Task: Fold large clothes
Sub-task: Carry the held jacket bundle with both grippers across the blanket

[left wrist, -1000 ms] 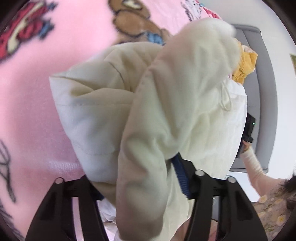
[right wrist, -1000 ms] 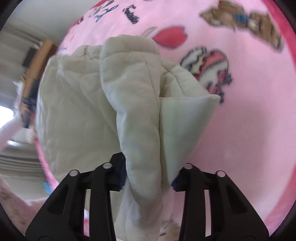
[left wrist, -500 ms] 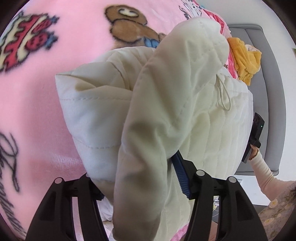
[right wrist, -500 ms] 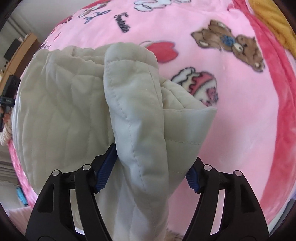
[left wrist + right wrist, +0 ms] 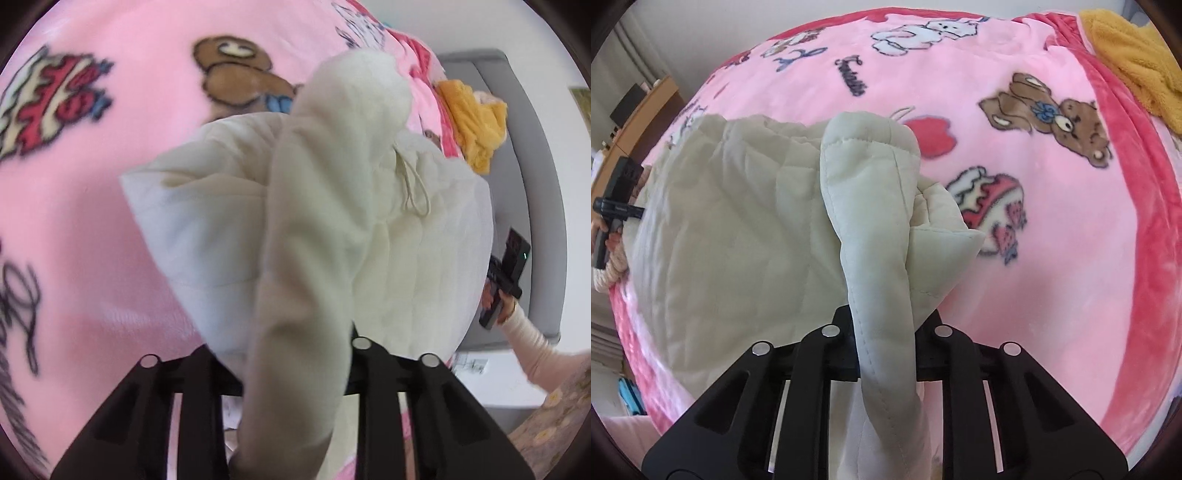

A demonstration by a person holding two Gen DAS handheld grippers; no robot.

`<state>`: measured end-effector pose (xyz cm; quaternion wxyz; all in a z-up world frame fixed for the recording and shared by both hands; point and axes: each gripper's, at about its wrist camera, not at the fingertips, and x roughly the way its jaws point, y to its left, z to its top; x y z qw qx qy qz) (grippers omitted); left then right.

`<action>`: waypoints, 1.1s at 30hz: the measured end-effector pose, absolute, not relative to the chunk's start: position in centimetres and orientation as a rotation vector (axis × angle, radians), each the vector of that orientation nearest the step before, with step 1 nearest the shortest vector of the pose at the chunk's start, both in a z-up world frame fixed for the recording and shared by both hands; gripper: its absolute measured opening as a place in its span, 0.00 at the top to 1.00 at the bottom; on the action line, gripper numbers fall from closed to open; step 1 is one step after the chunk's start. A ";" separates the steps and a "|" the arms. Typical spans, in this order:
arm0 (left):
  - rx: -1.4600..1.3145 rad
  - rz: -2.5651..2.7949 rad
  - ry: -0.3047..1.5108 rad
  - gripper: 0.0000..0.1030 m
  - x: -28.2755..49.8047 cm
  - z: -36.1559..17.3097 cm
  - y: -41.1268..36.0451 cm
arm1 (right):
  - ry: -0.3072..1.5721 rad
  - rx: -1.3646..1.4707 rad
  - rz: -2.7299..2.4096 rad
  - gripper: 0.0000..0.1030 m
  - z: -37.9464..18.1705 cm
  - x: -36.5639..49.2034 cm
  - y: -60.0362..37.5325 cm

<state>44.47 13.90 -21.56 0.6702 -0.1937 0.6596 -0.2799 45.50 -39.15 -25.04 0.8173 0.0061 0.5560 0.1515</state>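
Note:
A cream quilted jacket point(image 5: 388, 236) hangs in the air over a pink cartoon blanket point(image 5: 74, 166) on a bed. My left gripper point(image 5: 291, 354) is shut on a thick fold of the jacket, which drapes down between its jaws. My right gripper point(image 5: 886, 332) is shut on another fold of the same jacket point(image 5: 738, 229). The fingertips of both grippers are hidden by the cloth. A drawstring point(image 5: 413, 188) dangles from the jacket. The right gripper's handle point(image 5: 506, 277) shows past the jacket in the left wrist view.
The pink blanket point(image 5: 1052, 240) with bears and lettering covers the bed below. A yellow fleece cloth point(image 5: 1134, 59) lies at its far right corner, also in the left wrist view point(image 5: 476, 122). A grey headboard point(image 5: 532, 184) stands behind. A wooden desk point(image 5: 639, 122) is at far left.
Both grippers have kept hold of the jacket and risen, tilting so more of the blanket shows beneath. The jacket hangs lower in the views and the blue finger pads are now covered by cloth.

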 end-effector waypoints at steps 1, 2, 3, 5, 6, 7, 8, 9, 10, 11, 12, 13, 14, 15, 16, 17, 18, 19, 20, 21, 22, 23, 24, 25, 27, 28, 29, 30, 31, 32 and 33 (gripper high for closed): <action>-0.444 -0.621 1.486 0.77 44.3 -21.5 14.1 | 1.173 0.029 0.329 0.86 -24.4 45.4 -39.1; -0.436 -0.619 1.470 0.78 43.9 -21.1 14.2 | 1.157 0.017 0.323 0.86 -23.5 45.2 -38.8; -0.416 -0.627 1.456 0.79 43.5 -20.8 14.1 | 1.148 0.008 0.326 0.86 -22.9 45.0 -38.6; -0.439 -0.625 1.427 0.80 42.6 -20.7 14.2 | 1.117 -0.020 0.321 0.86 -21.1 44.5 -37.6; -0.441 -0.626 1.407 0.81 42.1 -20.1 14.4 | 1.106 -0.026 0.321 0.87 -20.4 44.4 -37.2; -0.438 -0.626 1.378 0.81 41.5 -19.6 14.5 | 1.087 -0.028 0.317 0.87 -19.5 44.2 -36.8; -0.445 -0.619 1.359 0.82 40.9 -19.2 14.7 | 1.077 -0.028 0.322 0.87 -18.8 44.1 -36.5; -0.460 -0.600 1.343 0.82 40.3 -18.8 14.9 | 1.055 -0.034 0.319 0.87 -17.7 43.9 -36.0; -0.476 -0.586 1.328 0.82 39.8 -18.8 15.2 | 1.043 -0.027 0.323 0.87 -16.9 43.8 -35.7; -0.504 -0.571 1.312 0.82 39.1 -18.6 15.6 | 1.027 -0.017 0.331 0.87 -15.8 43.6 -35.2; -0.518 -0.559 1.296 0.82 38.5 -18.4 15.9 | 1.017 -0.009 0.337 0.87 -15.1 43.4 -34.9; -0.546 -0.544 1.277 0.82 37.7 -18.1 16.5 | 1.005 -0.023 0.348 0.87 -14.3 43.2 -34.4; -0.565 -0.531 1.264 0.82 37.0 -17.8 16.9 | 0.984 -0.059 0.359 0.87 -13.3 42.7 -33.6; -0.585 -0.521 1.238 0.82 35.9 -17.3 17.7 | 0.978 -0.077 0.372 0.87 -12.7 42.6 -33.0; -0.599 -0.512 1.227 0.83 35.3 -17.1 18.0 | 0.967 -0.094 0.380 0.87 -11.9 42.3 -32.5; -0.618 -0.500 1.214 0.83 34.4 -16.6 18.6 | 0.961 -0.093 0.393 0.87 -11.3 42.2 -32.2; -0.616 -0.489 1.201 0.83 33.4 -15.9 19.0 | 0.959 -0.101 0.409 0.87 -10.4 41.9 -31.5; -0.612 -0.479 1.191 0.83 32.7 -15.4 19.2 | 0.952 -0.111 0.420 0.87 -9.7 41.6 -30.9; -0.613 -0.473 1.181 0.83 31.7 -14.8 19.9 | 0.947 -0.126 0.436 0.87 -9.0 41.3 -30.1; -0.615 -0.457 1.163 0.83 30.3 -13.7 20.8 | 0.942 -0.131 0.444 0.87 -8.5 40.9 -29.4; -0.622 -0.444 1.146 0.83 29.3 -13.1 21.4 | 0.940 -0.142 0.465 0.87 -7.8 40.6 -28.4; -0.634 -0.427 1.134 0.83 27.9 -12.1 22.4 | 0.931 -0.156 0.485 0.87 -6.9 40.2 -27.3; -0.641 -0.411 1.124 0.83 26.5 -11.2 23.0 | 0.927 -0.163 0.503 0.87 -6.3 40.0 -26.5; -0.649 -0.383 1.108 0.83 24.7 -9.6 23.9 | 0.918 -0.175 0.530 0.87 -5.4 39.6 -25.4; -0.661 -0.329 1.083 0.83 21.2 -7.0 26.0 | 0.899 -0.184 0.600 0.87 -3.2 38.7 -22.5; -0.668 -0.287 1.064 0.83 18.9 -5.1 27.5 | 0.890 -0.186 0.624 0.87 -2.5 38.4 -21.5; -0.670 -0.254 1.047 0.83 16.9 -3.5 28.6 | 0.880 -0.186 0.673 0.87 -1.3 37.9 -19.7; -0.676 -0.216 1.024 0.83 14.9 -1.9 29.9 | 0.869 -0.192 0.707 0.87 -0.4 37.6 -18.3; -0.686 -0.169 0.997 0.83 12.3 0.0 31.3 | 0.858 -0.191 0.745 0.87 0.3 37.4 -16.9; -0.689 -0.125 0.974 0.83 10.0 1.7 32.7 | 0.842 -0.190 0.801 0.87 1.4 37.2 -14.9; -0.692 -0.076 0.950 0.83 7.7 3.4 34.0 | 0.831 -0.186 0.836 0.87 1.9 37.1 -13.7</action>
